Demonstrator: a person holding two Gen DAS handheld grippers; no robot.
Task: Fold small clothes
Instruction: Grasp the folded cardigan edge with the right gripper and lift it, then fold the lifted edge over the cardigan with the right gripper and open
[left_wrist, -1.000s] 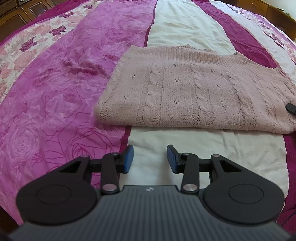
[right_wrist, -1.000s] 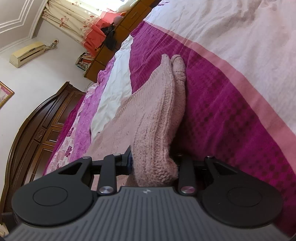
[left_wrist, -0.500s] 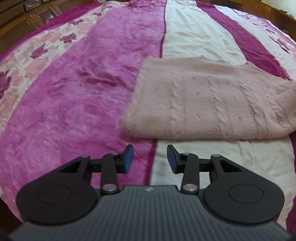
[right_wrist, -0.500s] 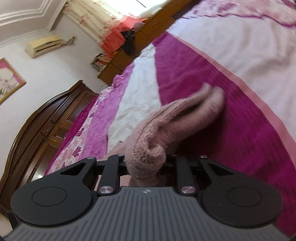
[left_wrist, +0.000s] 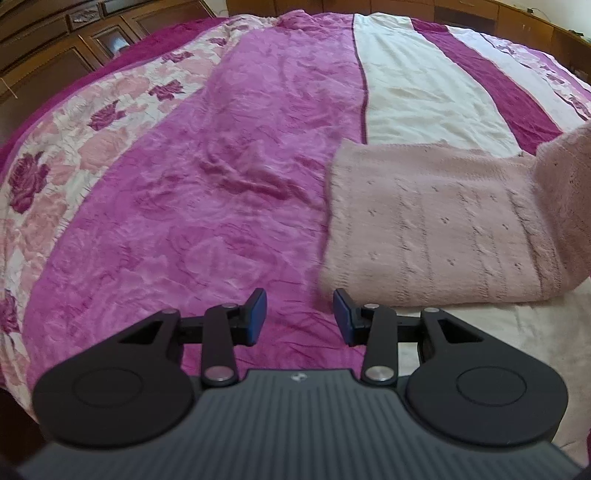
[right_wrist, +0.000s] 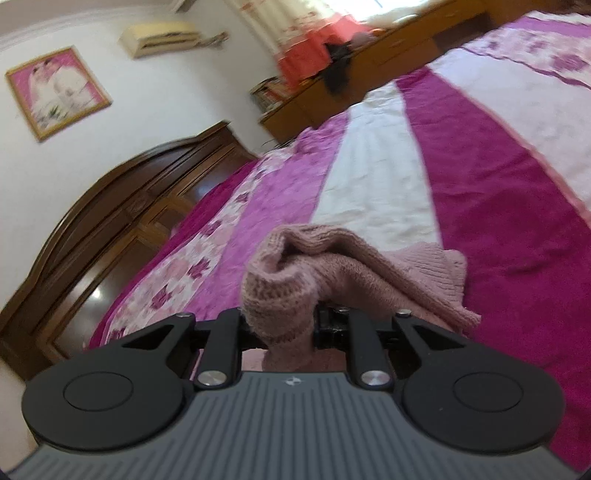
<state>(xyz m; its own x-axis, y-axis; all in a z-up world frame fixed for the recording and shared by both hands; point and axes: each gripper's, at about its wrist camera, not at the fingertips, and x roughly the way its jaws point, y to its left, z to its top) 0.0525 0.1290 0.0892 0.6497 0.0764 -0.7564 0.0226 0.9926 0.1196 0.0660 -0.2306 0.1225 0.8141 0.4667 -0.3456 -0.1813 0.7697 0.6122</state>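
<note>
A pale pink cable-knit sweater (left_wrist: 436, 225) lies folded on the bed, right of centre in the left wrist view. Its right end (left_wrist: 565, 177) is lifted off the bed and curls upward at the frame edge. My left gripper (left_wrist: 298, 317) hovers open just before the sweater's near left corner, with nothing between its blue pads. In the right wrist view my right gripper (right_wrist: 280, 325) is shut on a bunched fold of the sweater (right_wrist: 295, 280), held above the bed, with more knit (right_wrist: 424, 280) trailing to the right. Its pads are hidden by the fabric.
The bed is covered by a quilt (left_wrist: 221, 184) striped in magenta, cream and rose print. A dark wooden wardrobe (right_wrist: 110, 236) stands beyond the bed's far side. A wooden dresser (right_wrist: 369, 66) with clutter runs along the wall by the curtains.
My right gripper has lifted the sweater's right end up off the bed and swung it leftward. My left gripper has drifted left, so the sweater now sits further right in its view.
</note>
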